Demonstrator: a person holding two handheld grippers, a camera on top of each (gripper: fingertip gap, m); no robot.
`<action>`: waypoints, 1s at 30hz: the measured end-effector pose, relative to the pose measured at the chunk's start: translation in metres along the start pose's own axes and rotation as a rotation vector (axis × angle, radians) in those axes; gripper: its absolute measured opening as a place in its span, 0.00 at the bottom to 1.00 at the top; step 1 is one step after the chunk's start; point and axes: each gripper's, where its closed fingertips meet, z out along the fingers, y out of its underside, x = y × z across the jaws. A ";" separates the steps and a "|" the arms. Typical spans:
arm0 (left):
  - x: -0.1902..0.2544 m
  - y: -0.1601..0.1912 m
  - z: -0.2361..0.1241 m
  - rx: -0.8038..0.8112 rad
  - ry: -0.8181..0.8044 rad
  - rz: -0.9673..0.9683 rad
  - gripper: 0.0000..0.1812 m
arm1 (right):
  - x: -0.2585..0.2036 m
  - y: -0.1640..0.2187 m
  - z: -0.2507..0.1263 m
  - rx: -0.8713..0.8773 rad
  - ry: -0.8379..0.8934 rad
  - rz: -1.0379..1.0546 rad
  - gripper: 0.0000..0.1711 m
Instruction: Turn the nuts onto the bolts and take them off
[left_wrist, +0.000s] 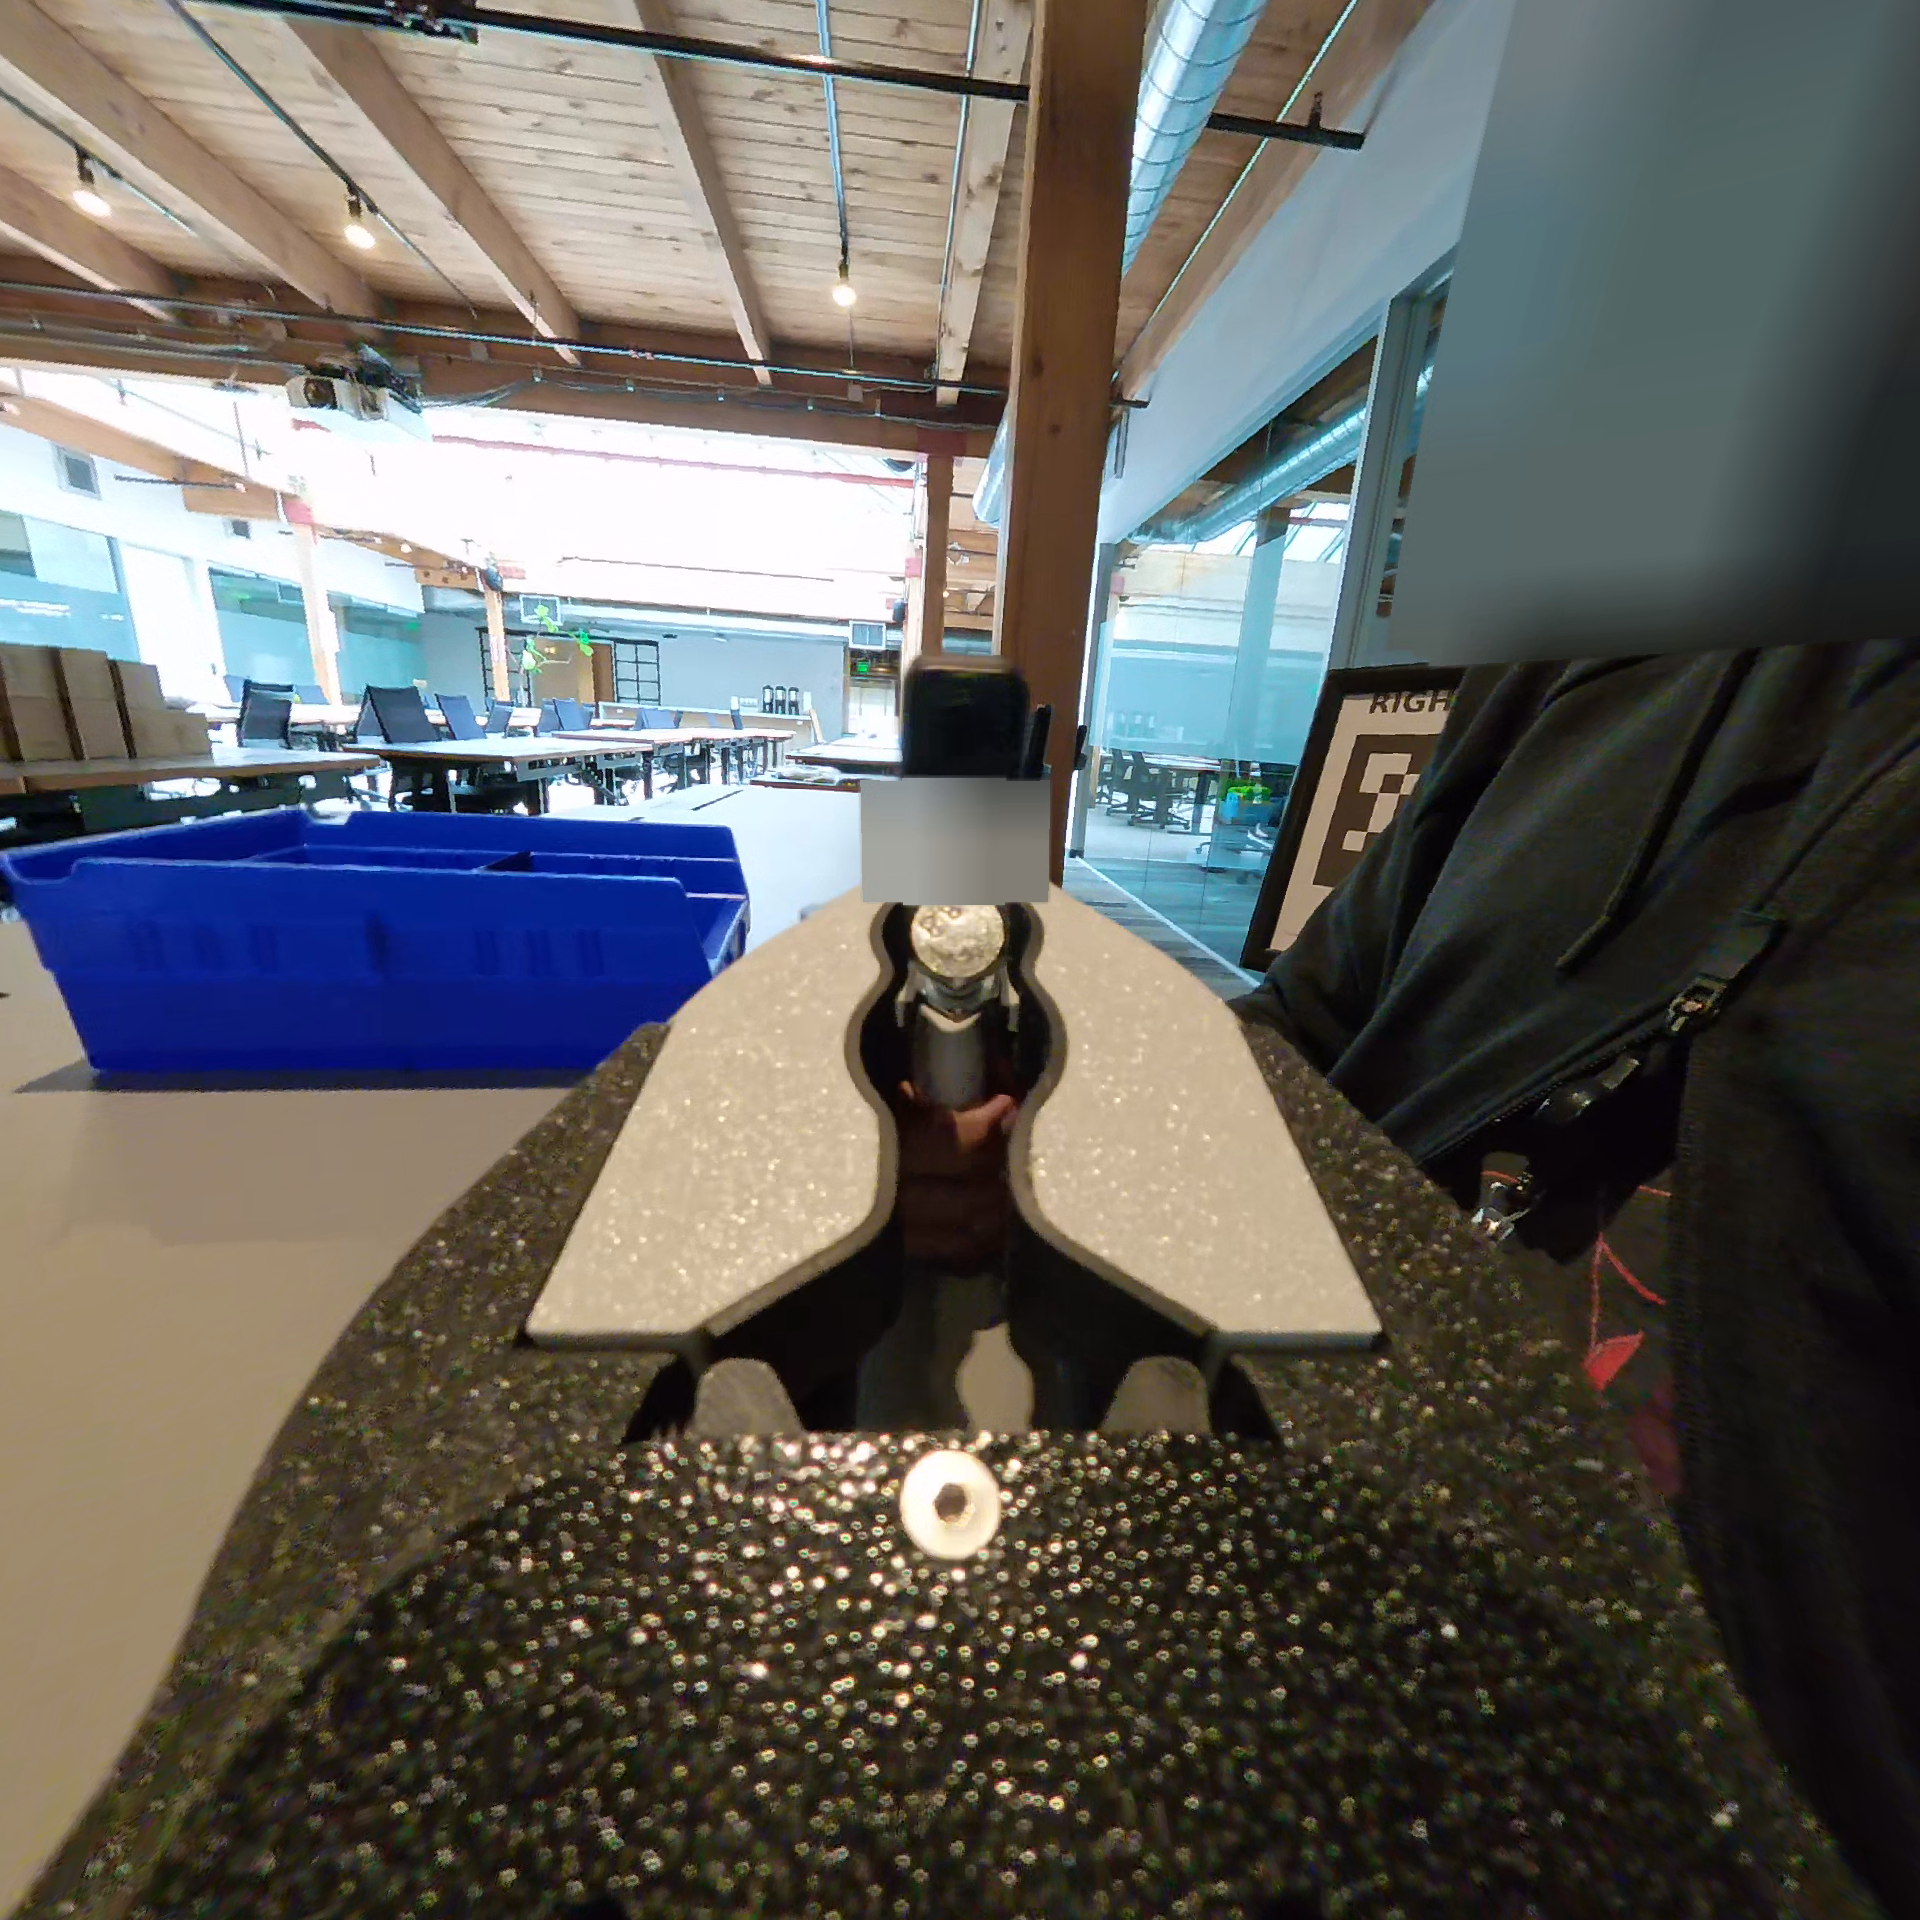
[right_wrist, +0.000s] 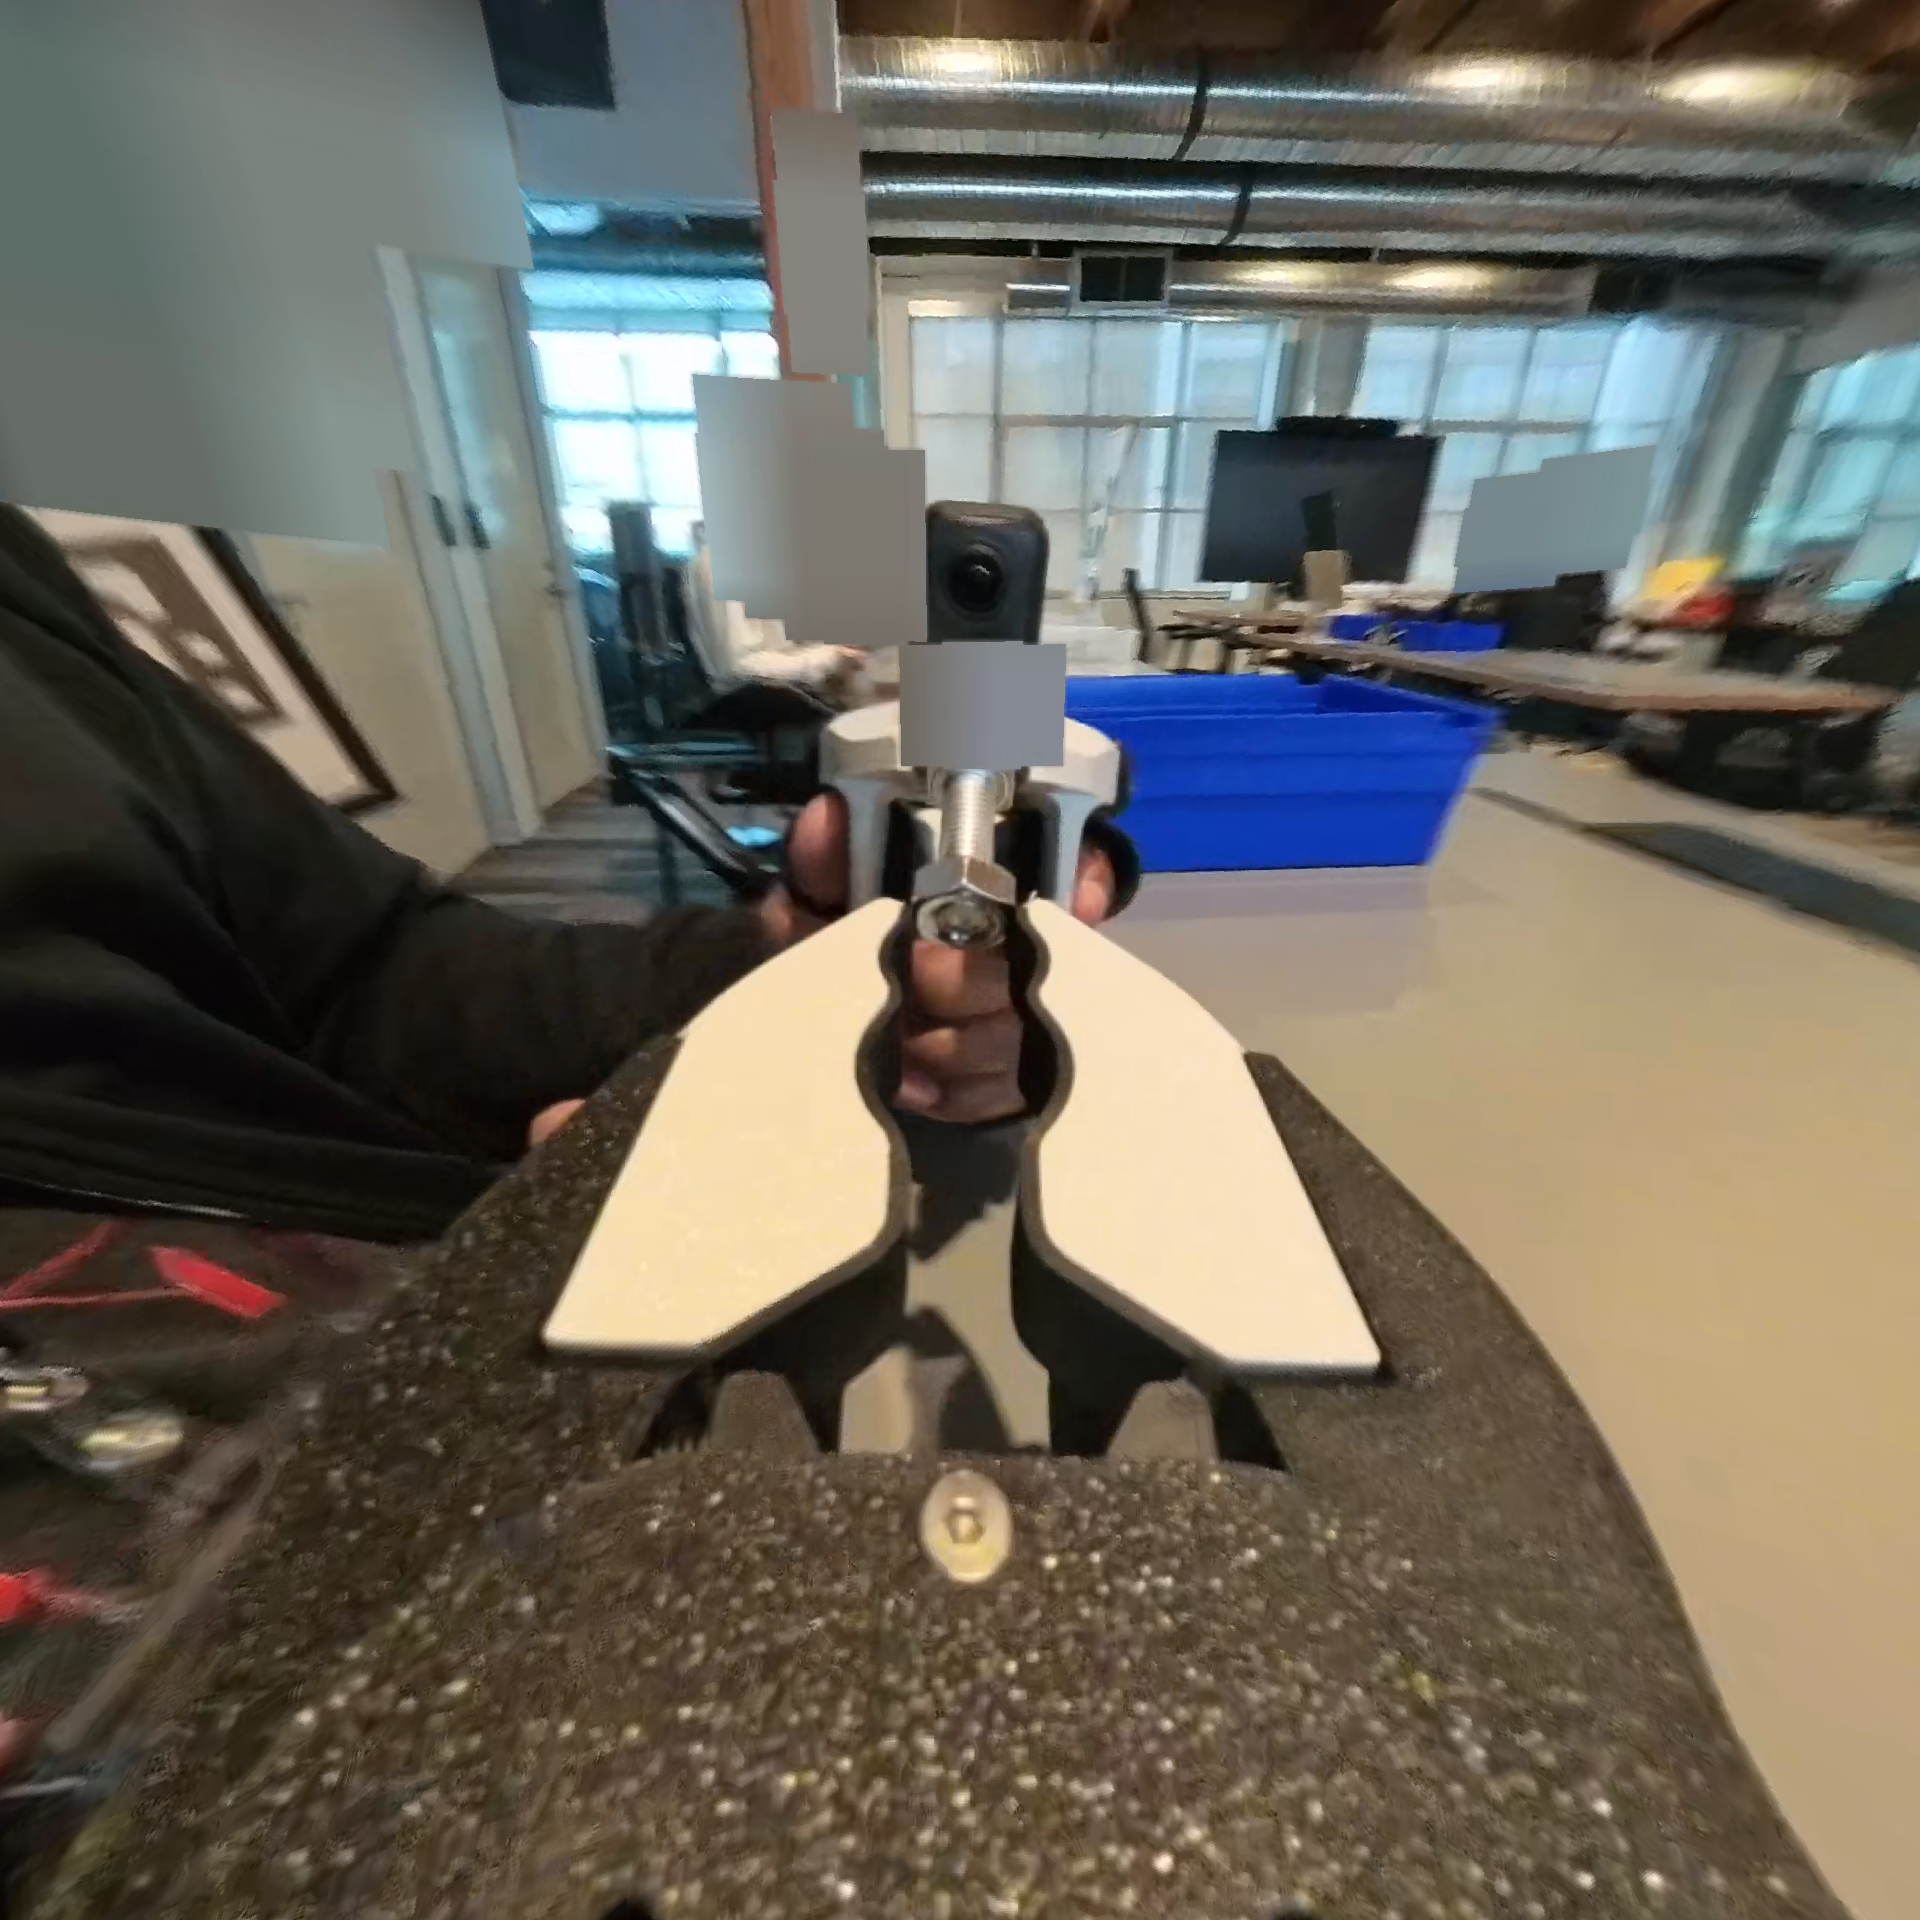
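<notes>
A blue plastic bin (left_wrist: 384, 935) sits on the grey table (left_wrist: 208, 1195) at left of the left wrist view; a dark monitor (right_wrist: 1320, 509) stands upper right of the right wrist view

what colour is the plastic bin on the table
Blue: the open-topped plastic bin sits on the grey table, clearest in the left wrist view.

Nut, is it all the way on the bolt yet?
Not yet. The nut sits near the tip of the bolt, so it has started. The right gripper pinches it while the left gripper holds the bolt. Much bare thread shows beyond it, so turning remains. Going on or coming off, I can't tell.
</notes>
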 end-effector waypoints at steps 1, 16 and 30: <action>-0.002 0.001 -0.001 -0.002 -0.004 -0.020 0.09 | 0.003 0.001 0.000 -0.016 0.048 -0.091 0.10; -0.003 -0.004 -0.005 0.047 0.033 -0.104 0.09 | 0.003 -0.003 0.001 -0.026 0.129 -0.236 0.24; 0.008 0.000 0.002 -0.008 0.038 0.025 0.09 | -0.009 -0.007 -0.001 0.044 -0.133 0.190 0.13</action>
